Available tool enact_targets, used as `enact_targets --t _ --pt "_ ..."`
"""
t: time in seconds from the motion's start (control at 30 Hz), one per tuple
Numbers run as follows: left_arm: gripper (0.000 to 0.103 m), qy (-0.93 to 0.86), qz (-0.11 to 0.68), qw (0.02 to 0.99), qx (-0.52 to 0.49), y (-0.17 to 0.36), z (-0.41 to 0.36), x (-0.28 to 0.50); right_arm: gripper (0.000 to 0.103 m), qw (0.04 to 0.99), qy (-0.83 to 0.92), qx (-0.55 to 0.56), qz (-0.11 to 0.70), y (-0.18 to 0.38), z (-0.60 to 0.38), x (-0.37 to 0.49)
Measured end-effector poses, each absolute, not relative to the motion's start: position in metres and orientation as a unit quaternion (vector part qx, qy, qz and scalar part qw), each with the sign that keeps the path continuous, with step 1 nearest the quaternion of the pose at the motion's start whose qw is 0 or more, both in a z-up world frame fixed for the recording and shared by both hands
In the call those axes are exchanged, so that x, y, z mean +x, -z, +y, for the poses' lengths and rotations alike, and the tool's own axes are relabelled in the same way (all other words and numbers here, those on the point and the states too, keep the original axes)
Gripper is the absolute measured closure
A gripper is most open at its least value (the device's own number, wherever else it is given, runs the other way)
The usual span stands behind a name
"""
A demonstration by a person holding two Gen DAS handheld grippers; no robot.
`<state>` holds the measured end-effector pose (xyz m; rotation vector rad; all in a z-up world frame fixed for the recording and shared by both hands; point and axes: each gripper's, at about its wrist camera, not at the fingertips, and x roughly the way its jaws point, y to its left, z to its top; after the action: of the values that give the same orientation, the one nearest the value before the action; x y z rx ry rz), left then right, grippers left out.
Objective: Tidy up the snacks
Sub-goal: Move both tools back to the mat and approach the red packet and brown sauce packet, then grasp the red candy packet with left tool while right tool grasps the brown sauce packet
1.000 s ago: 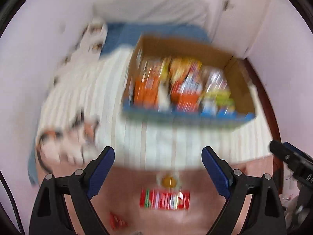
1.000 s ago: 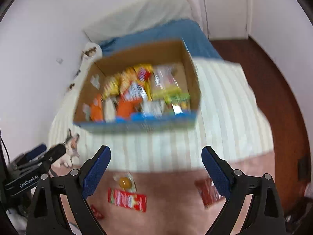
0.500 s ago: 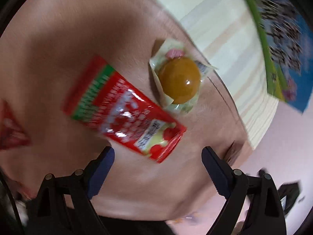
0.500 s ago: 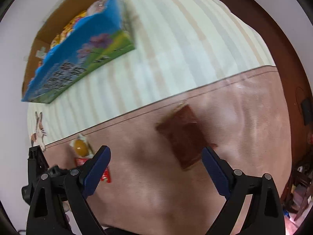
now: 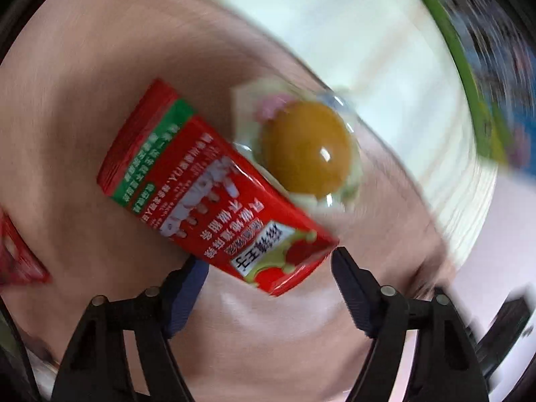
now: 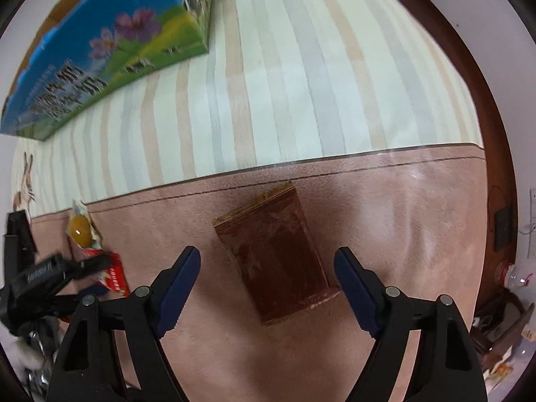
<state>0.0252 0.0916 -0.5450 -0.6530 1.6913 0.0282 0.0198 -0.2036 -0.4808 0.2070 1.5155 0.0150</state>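
Observation:
A red snack packet [image 5: 217,194] lies on the pink blanket [image 5: 67,134], with an orange jelly cup [image 5: 308,147] just beyond it. My left gripper [image 5: 268,264] straddles the packet's near end; its jaws are closing, and the tips are level with the packet's edges. A flat brown packet [image 6: 274,258] lies on the blanket between the fingers of my right gripper [image 6: 267,258], whose jaws are also closing, with a gap on each side. The printed blue and green snack box [image 6: 100,50] stands on the striped sheet at the far left.
The striped sheet [image 6: 301,83] covers the bed beyond the blanket. Another red packet [image 5: 16,254] shows at the left edge. The right wrist view also shows the left gripper [image 6: 67,268] by the jelly cup [image 6: 80,227]. Dark wood floor [image 6: 495,134] lies at the right.
Both grippers have come down from above the snack box to the blanket. Each now has a packet between narrower jaws: the left the red one, the right the brown one.

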Motion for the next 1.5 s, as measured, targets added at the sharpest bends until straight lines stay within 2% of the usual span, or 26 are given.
enact_targets --t 0.1,0.17,0.27,0.33,0.4,0.47,0.57,0.7,0.8,0.9,1.03,1.1,1.17,1.27,1.37,1.5 --pt "0.03 0.016 0.75 0.651 -0.12 0.534 0.076 0.025 0.019 0.706 -0.02 0.078 0.704 0.497 -0.198 0.027" --pt "0.03 0.019 0.75 0.655 -0.094 0.531 0.081 0.022 0.018 0.697 -0.018 0.064 0.714 0.506 -0.193 0.032" --pt "0.028 0.007 0.761 0.621 -0.186 0.533 0.111 0.016 0.017 0.693 -0.018 0.043 0.719 0.517 -0.186 0.037" --pt "0.028 -0.008 0.743 0.596 -0.303 0.534 0.132 0.013 0.017 0.697 -0.017 0.05 0.715 0.519 -0.182 0.04" --pt "0.027 -0.023 0.71 0.566 -0.419 0.54 0.146 0.01 0.026 0.703 -0.018 0.082 0.706 0.517 -0.186 0.04" --pt "0.027 -0.037 0.693 0.537 -0.48 0.551 0.149 0.005 0.027 0.701 -0.018 0.115 0.704 0.518 -0.195 0.042" --pt "0.027 -0.051 0.695 0.496 -0.518 0.573 0.143 0.007 0.027 0.689 -0.027 0.141 0.71 0.518 -0.195 0.039" --pt "0.027 -0.088 0.694 0.514 -0.496 0.577 0.134 0.01 0.027 0.673 -0.054 0.133 0.726 0.523 -0.177 0.028" --pt "0.028 -0.093 0.696 0.56 -0.44 0.565 0.128 0.025 0.027 0.665 -0.071 0.122 0.733 0.523 -0.164 0.019" --pt "0.033 -0.06 0.714 0.614 -0.333 0.551 0.116 0.037 0.027 0.668 -0.077 0.099 0.733 0.524 -0.152 0.012" --pt "0.034 -0.008 0.736 0.666 -0.124 0.532 0.097 0.044 0.027 0.673 -0.09 0.054 0.732 0.523 -0.139 0.005" --pt "0.033 0.03 0.753 0.657 -0.031 0.534 0.088 0.043 0.027 0.666 -0.098 0.033 0.738 0.527 -0.126 0.003" --pt "0.033 0.033 0.762 0.647 0.005 0.534 0.091 0.039 0.025 0.663 -0.098 0.027 0.742 0.528 -0.121 0.003" --pt "0.033 0.014 0.766 0.636 -0.089 0.532 0.121 0.039 0.017 0.661 -0.095 0.041 0.744 0.533 -0.115 0.008" --pt "0.033 -0.024 0.748 0.625 -0.222 0.534 0.157 0.039 0.014 0.662 -0.086 0.059 0.742 0.542 -0.104 0.013" --pt "0.033 -0.074 0.719 0.634 -0.277 0.544 0.184 0.044 0.015 0.668 -0.082 0.068 0.736 0.545 -0.112 0.017"
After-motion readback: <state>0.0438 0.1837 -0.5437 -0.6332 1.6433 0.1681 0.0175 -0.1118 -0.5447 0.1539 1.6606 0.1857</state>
